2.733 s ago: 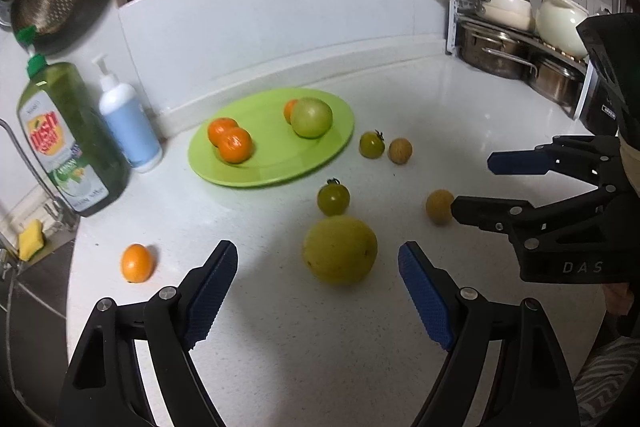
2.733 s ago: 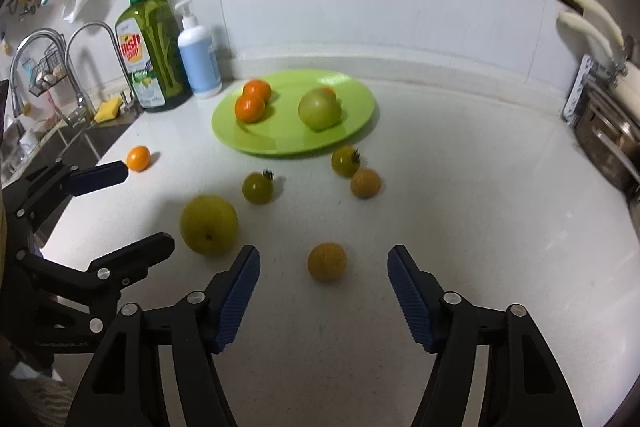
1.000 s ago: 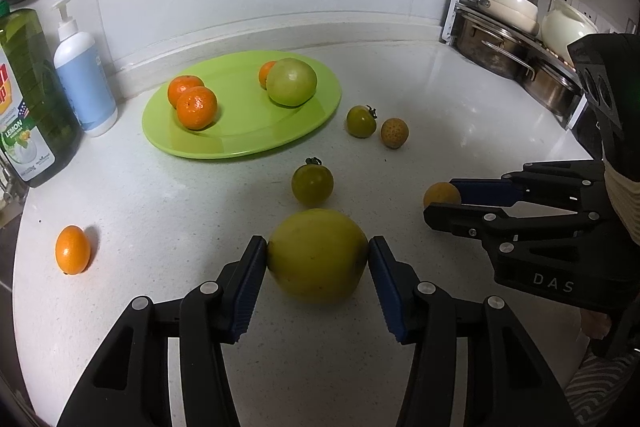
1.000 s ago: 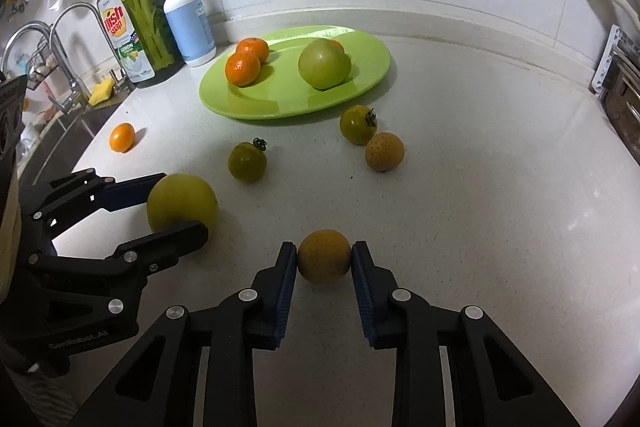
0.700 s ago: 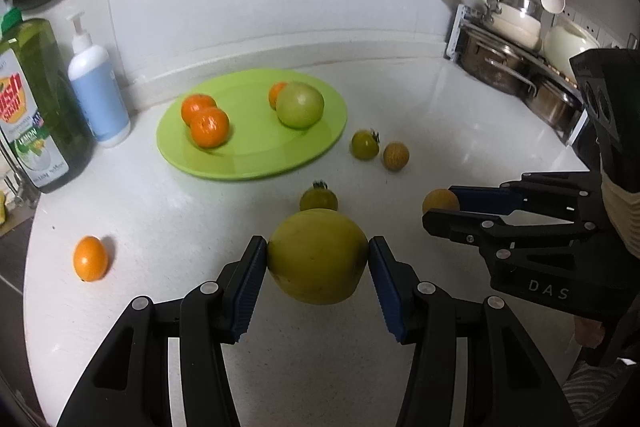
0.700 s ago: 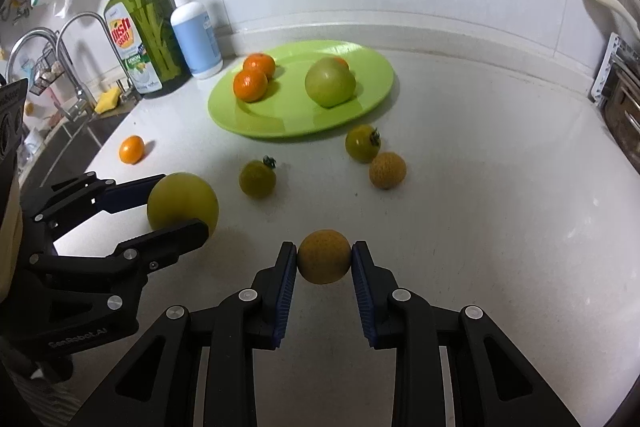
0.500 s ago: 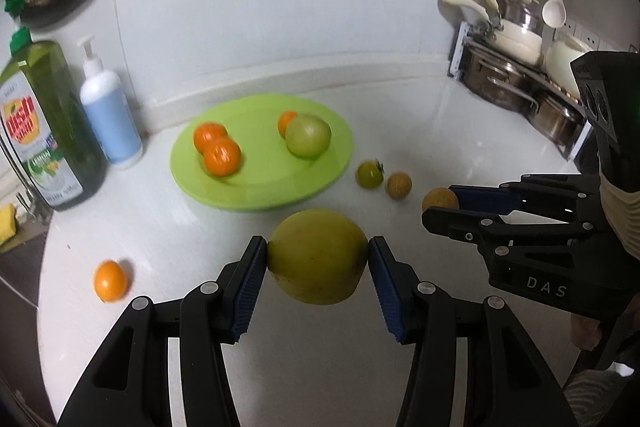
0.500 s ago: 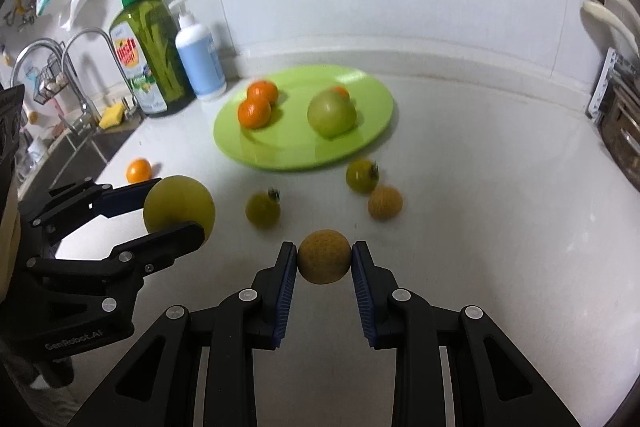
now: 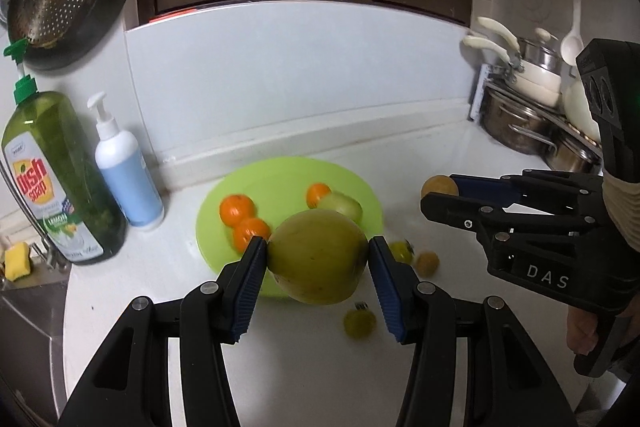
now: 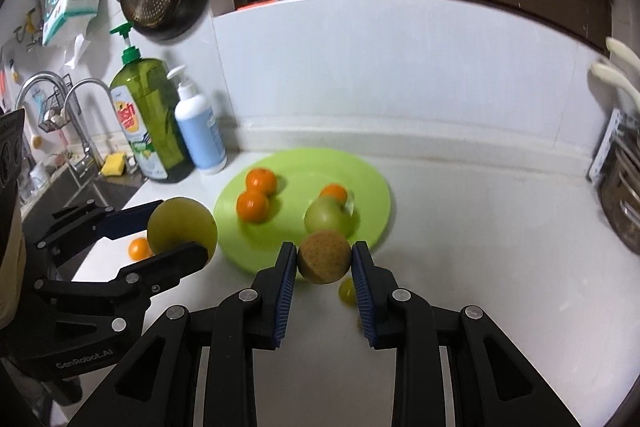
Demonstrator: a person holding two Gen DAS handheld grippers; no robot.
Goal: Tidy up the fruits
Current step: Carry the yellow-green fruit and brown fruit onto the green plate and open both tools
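— Above the counter (image 9: 304, 359), what did the left wrist view show?
— The left gripper (image 9: 318, 259) clamped the big yellow-green fruit (image 9: 318, 255), in front of the green plate (image 9: 280, 179).
— And the right view?
— The right gripper (image 10: 324, 261) pinched the small brown fruit (image 10: 324, 255), near that plate's rim.

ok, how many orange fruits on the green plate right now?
3 on the green plate: two touching at its left, the rear orange and the front orange, and a third orange behind the green apple. The apple could hide more.
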